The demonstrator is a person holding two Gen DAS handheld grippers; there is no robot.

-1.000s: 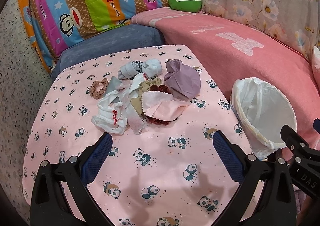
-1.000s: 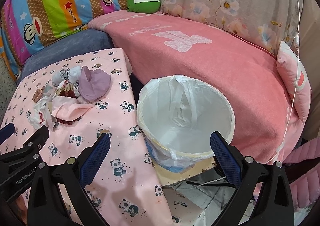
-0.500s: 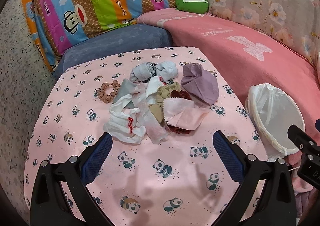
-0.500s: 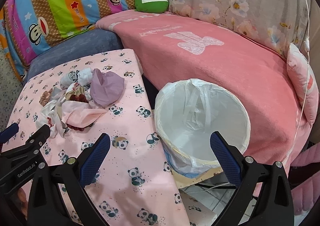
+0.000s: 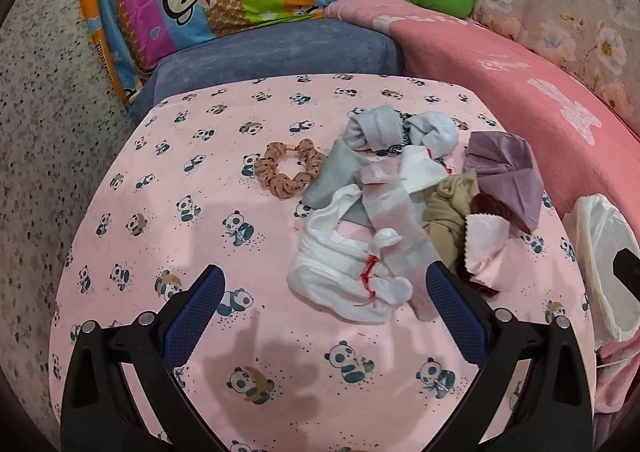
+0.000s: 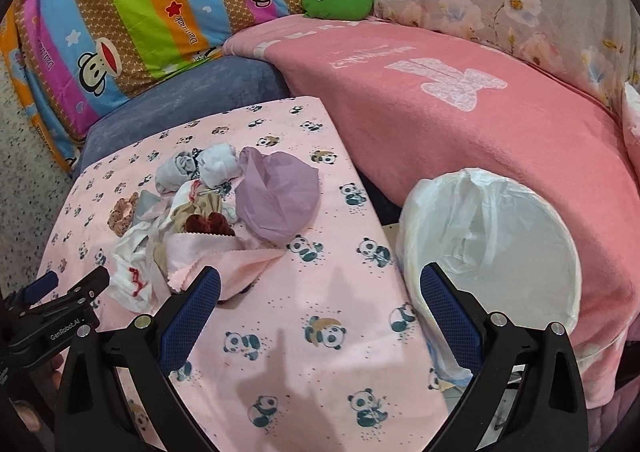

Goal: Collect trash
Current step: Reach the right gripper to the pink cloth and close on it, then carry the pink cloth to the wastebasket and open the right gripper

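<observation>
– Both grippers have shifted toward the rag pile (image 5: pixel 404 212) since a second ago?
– Yes. Left gripper (image 5: pixel 324 304) and right gripper (image 6: pixel 320 304) gape wide, empty. Bin (image 6: pixel 492 248) sits right of the pile.

The light is bright and soft in both views. Colors look strong and clear. The light seems to come from above, because soft gray shadows fall on the panda cloth (image 5: pixel 120 236) in front of the left gripper (image 5: pixel 326 294), and on the same cloth below the right gripper (image 6: pixel 320 298). The white bag (image 6: pixel 516 252) in the bin looks very bright, almost washed out. No part looks smeared. Both views bend round like a fish bowl, so straight edges curve near the sides. The corners are black.
</observation>
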